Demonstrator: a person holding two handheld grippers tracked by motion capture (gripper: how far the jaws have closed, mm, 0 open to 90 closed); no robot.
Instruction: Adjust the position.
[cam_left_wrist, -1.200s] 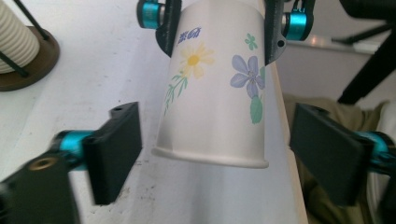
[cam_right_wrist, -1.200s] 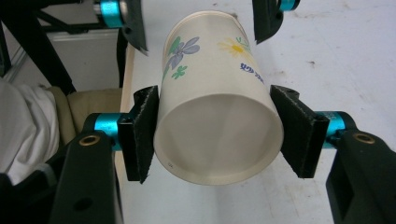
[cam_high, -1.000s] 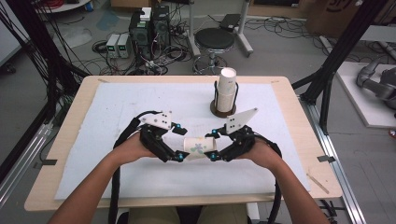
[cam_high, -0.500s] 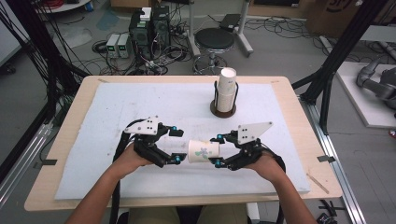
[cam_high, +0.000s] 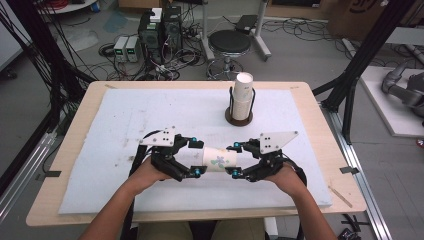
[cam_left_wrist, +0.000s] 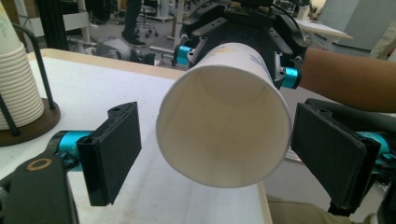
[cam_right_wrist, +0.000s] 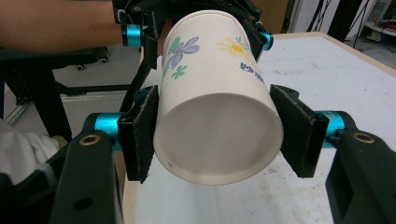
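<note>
Paper cup (cam_high: 218, 159) hangs sideways above the bench (cam_high: 300, 95): my right claw (cam_high: 235, 159) grips its base so the released left claw (cam_high: 197, 158) can flank its rim.

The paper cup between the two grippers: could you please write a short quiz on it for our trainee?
1. True or false: the left gripper is clamped on the paper cup.
2. Which end of the cup faces the left gripper's camera? A: the open mouth. B: the closed base. C: the side wall.
3. Fill in: the print on the cup's wall shows ____.

Key
1. False: its pads stand apart from the rim on both sides, and the right gripper holds the cup near its base.
2. A.
3. Flowers.
</note>
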